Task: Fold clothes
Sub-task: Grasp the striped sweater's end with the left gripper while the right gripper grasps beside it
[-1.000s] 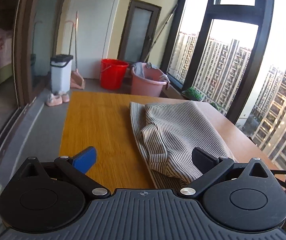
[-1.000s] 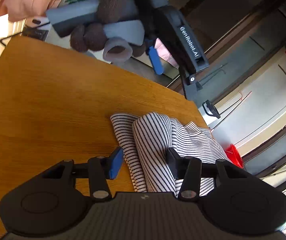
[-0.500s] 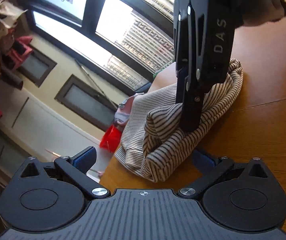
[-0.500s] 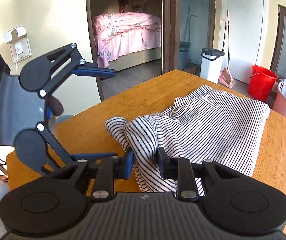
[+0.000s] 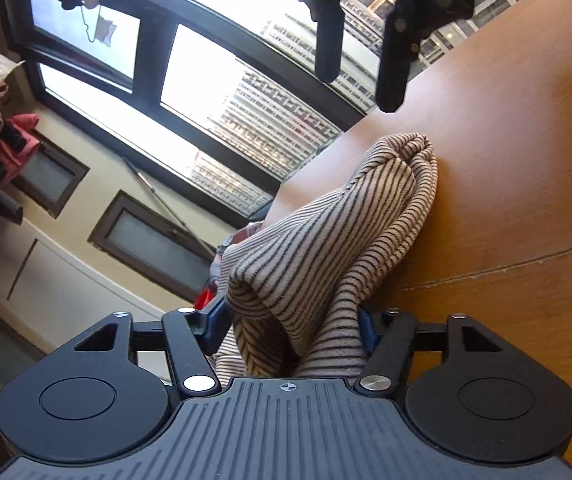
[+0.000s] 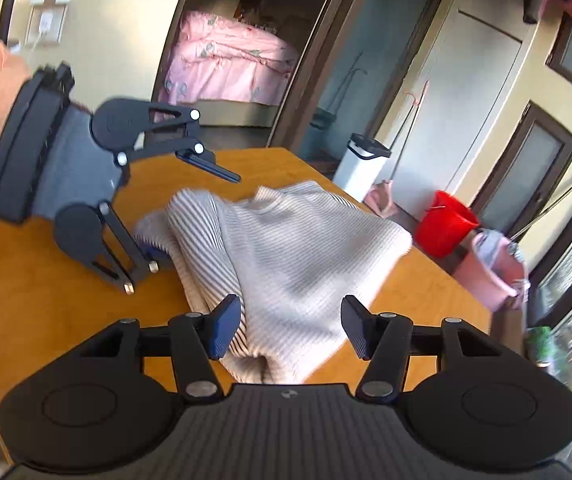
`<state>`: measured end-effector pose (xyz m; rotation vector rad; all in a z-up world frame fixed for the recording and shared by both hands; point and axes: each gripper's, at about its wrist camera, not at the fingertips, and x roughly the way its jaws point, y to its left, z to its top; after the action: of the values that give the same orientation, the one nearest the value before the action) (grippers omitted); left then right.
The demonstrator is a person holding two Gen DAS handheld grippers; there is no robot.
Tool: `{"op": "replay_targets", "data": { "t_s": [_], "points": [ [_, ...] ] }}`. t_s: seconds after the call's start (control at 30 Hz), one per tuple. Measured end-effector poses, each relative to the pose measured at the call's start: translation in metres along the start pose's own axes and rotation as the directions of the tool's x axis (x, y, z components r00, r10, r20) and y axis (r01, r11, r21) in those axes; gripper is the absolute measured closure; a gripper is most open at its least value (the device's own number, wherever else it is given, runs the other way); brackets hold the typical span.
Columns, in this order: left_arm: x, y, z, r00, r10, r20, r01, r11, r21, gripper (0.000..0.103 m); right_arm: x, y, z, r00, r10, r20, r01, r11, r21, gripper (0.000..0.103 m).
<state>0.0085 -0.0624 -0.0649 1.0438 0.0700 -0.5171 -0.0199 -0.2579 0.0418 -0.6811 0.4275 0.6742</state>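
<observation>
- Striped garment (image 6: 286, 248) lies bunched on the wooden counter (image 6: 46, 280), one rumpled end raised toward the two grippers.
- Left gripper (image 5: 290, 320): its jaws have just been closing, and a thick fold of the cloth now sits between the blue pads, which appear to press on it from both sides.
- Right gripper (image 6: 292, 326): its jaws have just been opening; cloth lies between the pads, but the right pad stands clear of it, so it is released.
- In the left wrist view the right gripper hangs above the cloth's far end, parted and empty.
- To do this step well, I would judge that the left grip should take the whole fold, not just a top layer, and the right should re-take a matching corner before any lift, so the edge stays straight.
- The counter is smooth and bare around the cloth, with room to spread it.
- Beyond it: a red bucket (image 6: 446, 224), a pink tub (image 6: 494, 268), a white bin (image 6: 360, 172), tall windows (image 5: 206, 80), and a pink bed (image 6: 226, 68) through a doorway.
</observation>
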Motion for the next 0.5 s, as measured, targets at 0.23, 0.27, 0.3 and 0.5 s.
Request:
{"op": "replay_targets", "data": {
  "t_s": [0.23,0.27,0.3,0.5],
  "points": [
    [0.005,0.031,0.0,0.994,-0.105,0.017,0.105,0.954,-0.281,0.063,0.014,0.027,-0.029,0.998,-0.027,-0.048,0.017,0.982,-0.186,0.038],
    [0.005,0.046,-0.004,0.992,-0.122,0.018,0.12,0.921,-0.371,0.064,0.018,0.028,-0.031,0.998,-0.05,-0.043,0.04,0.978,-0.206,0.036],
    [0.006,0.059,-0.009,0.991,-0.134,0.019,0.128,0.886,-0.447,0.064,0.024,0.029,-0.034,0.995,-0.092,-0.03,0.083,0.97,-0.23,0.035],
    [0.019,0.107,-0.041,0.98,-0.193,0.039,0.162,0.68,-0.715,0.064,0.064,0.035,-0.037,0.976,-0.206,0.069,0.218,0.928,-0.303,0.033]
  ]
}}
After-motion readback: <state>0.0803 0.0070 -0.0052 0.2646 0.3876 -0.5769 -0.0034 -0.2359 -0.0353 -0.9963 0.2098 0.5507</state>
